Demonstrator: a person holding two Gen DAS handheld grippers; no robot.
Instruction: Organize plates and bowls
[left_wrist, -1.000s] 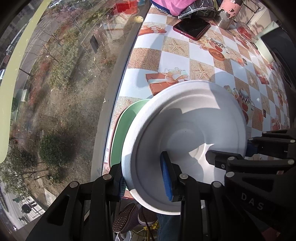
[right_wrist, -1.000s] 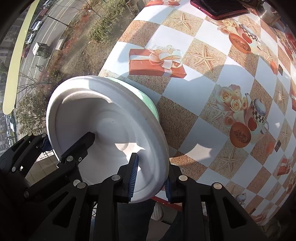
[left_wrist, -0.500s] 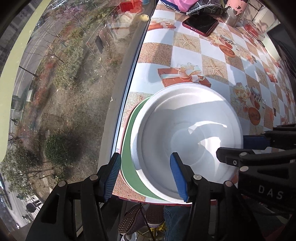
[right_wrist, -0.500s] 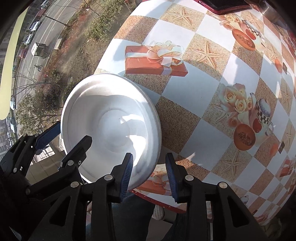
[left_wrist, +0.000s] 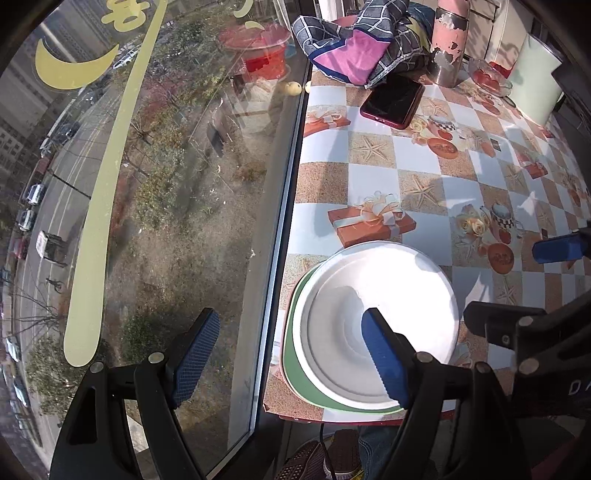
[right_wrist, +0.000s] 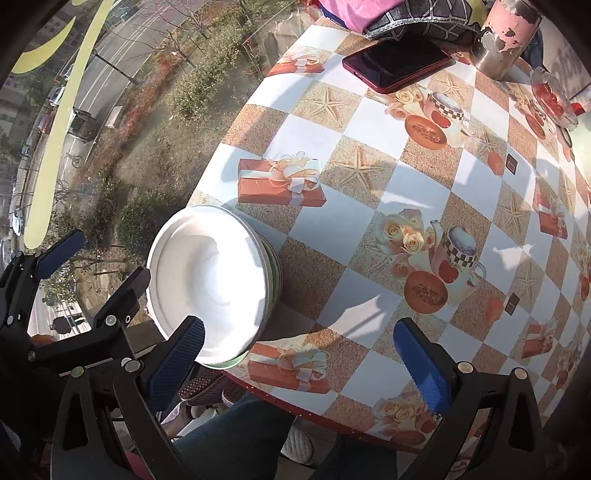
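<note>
A white deep plate (left_wrist: 376, 317) (right_wrist: 210, 280) lies nested on a green plate (left_wrist: 295, 376) (right_wrist: 276, 275) at the table's near corner beside the window. My left gripper (left_wrist: 288, 354) hovers above it with its jaws opening; one blue pad (left_wrist: 384, 354) hangs over the plate's middle and the other over the window glass, neither touching. My right gripper (right_wrist: 299, 367) is above the table's front edge, jaws opening wide, with nothing between them; its left pad (right_wrist: 177, 365) overlaps the plate's near rim in the picture.
A checkered tablecloth (left_wrist: 417, 184) covers the table. At the far end lie a red phone (left_wrist: 391, 99), a patterned cloth bundle (left_wrist: 354, 48), a worn pink can (left_wrist: 448, 40) and a pale green container (left_wrist: 535, 77). The window pane (left_wrist: 184, 184) runs along the left. A person's legs (right_wrist: 236, 435) are below the front edge.
Both grippers were shut on the white plate's rim and held it over the green plate. They have let go, spread their jaws and risen. The plate now rests on the green one.
</note>
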